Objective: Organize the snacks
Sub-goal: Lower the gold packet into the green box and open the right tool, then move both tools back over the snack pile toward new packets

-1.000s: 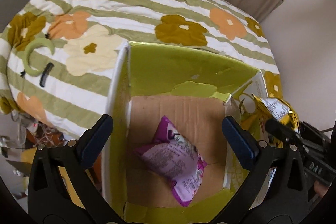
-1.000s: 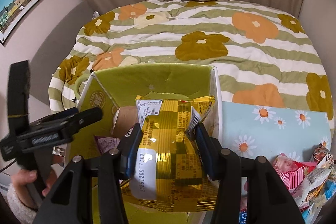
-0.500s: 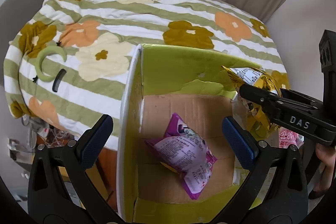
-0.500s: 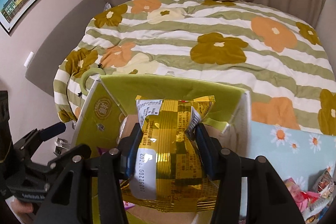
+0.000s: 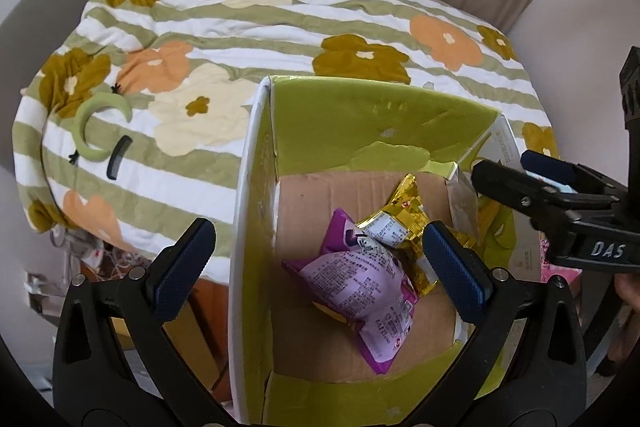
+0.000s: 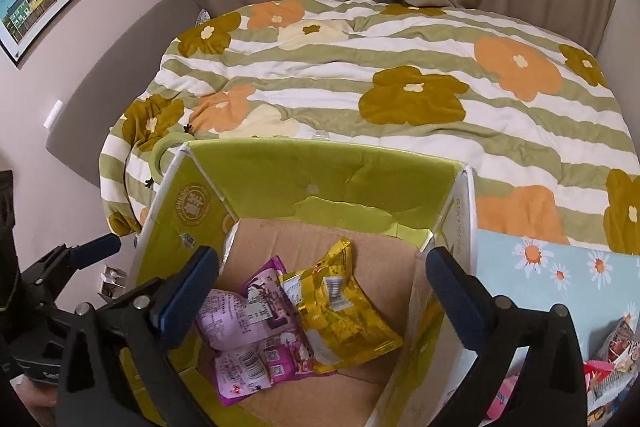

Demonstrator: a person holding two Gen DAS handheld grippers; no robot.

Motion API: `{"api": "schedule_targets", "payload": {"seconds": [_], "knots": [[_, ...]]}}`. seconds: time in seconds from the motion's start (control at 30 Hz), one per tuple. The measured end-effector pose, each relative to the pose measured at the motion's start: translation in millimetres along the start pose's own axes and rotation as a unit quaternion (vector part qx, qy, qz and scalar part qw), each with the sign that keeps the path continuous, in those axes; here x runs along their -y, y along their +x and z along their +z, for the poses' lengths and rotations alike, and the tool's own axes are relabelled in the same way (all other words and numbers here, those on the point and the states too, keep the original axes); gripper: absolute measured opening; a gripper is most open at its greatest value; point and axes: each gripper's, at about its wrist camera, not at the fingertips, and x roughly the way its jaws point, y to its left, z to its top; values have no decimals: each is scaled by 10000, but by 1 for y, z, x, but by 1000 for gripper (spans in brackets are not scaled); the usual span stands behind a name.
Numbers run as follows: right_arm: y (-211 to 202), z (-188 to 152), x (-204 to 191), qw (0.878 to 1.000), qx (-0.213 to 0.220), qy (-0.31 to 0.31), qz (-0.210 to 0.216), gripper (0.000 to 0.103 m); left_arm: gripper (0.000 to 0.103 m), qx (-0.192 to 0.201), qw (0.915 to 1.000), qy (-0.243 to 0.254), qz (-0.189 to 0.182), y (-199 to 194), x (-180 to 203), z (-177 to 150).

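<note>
An open cardboard box (image 5: pixel 249 187) (image 6: pixel 320 167) with lime-green flaps sits in front of the bed. On its floor lie a purple snack packet (image 5: pixel 360 287) (image 6: pixel 248 347) and a gold snack packet (image 5: pixel 396 223) (image 6: pixel 344 315), the gold one leaning partly on the purple. My right gripper (image 6: pixel 322 259) hangs above the box; its jaws are opening wide and nothing is between them. My left gripper (image 5: pixel 316 239) is open and empty, straddling the box's left wall. The right gripper (image 5: pixel 508 167) also shows at the right edge of the left wrist view.
A floral striped quilt (image 6: pixel 400 67) covers the bed behind the box. A green hair hoop (image 5: pixel 96 131) and a black comb (image 5: pixel 119 157) lie on it. Right of the box, a light-blue daisy-print surface (image 6: pixel 560 267) holds more snack packets (image 6: pixel 612 367).
The right gripper opened and let go of the gold packet, which now lies in the box beside the purple one. The left gripper hardly moved.
</note>
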Motion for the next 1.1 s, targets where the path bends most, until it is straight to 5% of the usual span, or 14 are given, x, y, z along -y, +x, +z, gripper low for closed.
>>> {"api": "schedule_targets", "payload": {"seconds": [0.37, 0.67, 1.1], "knots": [[-44, -6, -14, 9995, 207, -78, -240, 103, 102, 279, 9995, 144, -71, -37, 8, -4], [-124, -27, -15, 9968, 763, -135, -202, 103, 102, 696, 9972, 259, -58, -98, 47, -26], [-257, -134, 85, 9900, 1320, 61, -494, 103, 102, 862, 9955, 243, -299, -150, 181, -116]]}}
